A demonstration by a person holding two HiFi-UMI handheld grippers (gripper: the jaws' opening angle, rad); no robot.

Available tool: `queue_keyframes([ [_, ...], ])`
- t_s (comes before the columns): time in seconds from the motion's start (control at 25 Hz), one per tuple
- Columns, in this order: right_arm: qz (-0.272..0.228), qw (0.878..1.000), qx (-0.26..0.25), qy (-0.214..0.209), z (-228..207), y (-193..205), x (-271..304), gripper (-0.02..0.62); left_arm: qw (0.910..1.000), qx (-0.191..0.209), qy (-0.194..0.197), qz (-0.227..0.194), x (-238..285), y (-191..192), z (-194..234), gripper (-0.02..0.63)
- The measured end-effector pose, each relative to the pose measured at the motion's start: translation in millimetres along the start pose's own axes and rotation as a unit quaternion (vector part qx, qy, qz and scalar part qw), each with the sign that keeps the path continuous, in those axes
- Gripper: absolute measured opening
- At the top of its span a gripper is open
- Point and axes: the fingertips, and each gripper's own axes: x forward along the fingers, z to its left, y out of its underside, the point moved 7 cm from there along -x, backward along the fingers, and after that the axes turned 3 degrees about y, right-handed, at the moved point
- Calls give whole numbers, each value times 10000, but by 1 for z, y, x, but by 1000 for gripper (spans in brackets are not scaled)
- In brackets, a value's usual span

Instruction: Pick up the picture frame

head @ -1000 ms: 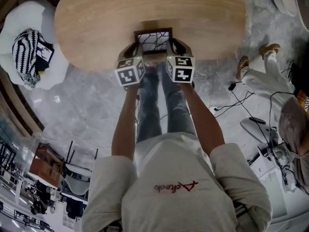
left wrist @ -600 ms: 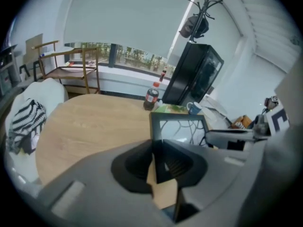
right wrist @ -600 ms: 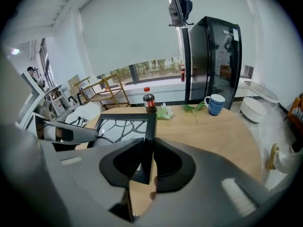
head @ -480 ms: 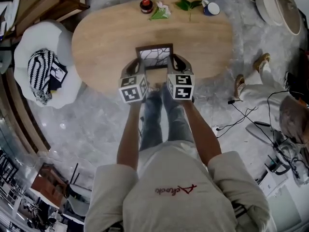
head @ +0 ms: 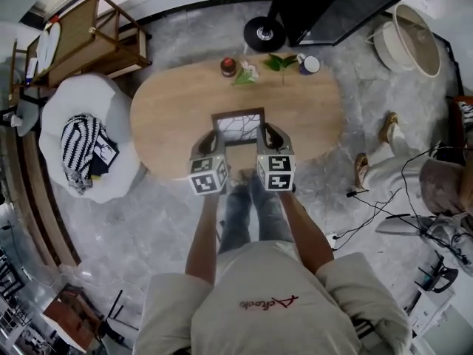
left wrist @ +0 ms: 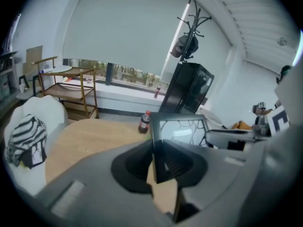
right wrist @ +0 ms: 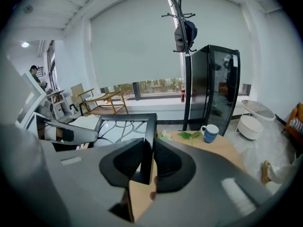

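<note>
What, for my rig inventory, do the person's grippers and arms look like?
The left gripper and right gripper are grey moulded bodies with black fingers; each carries a white cube with black square markers. Arms are bare below short off-white T-shirt sleeves.

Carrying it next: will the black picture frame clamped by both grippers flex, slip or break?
Probably stiff: the black rectangular picture frame spans straight between left gripper and right gripper. Only thin edges are pinched, so it might slip. The glossy pane looks breakable.

The picture frame [head: 238,128] is black with branching lines — the table [head: 170,120] pale wood, the mug [right wrist: 209,132] blue
</note>
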Motion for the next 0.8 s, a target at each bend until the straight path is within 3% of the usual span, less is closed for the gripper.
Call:
queue_keyframes([
  [0.8,-1446,9890,-305,106,18,-150,-119,77,9905,797,224,-1102,-114,-143,-68,72],
])
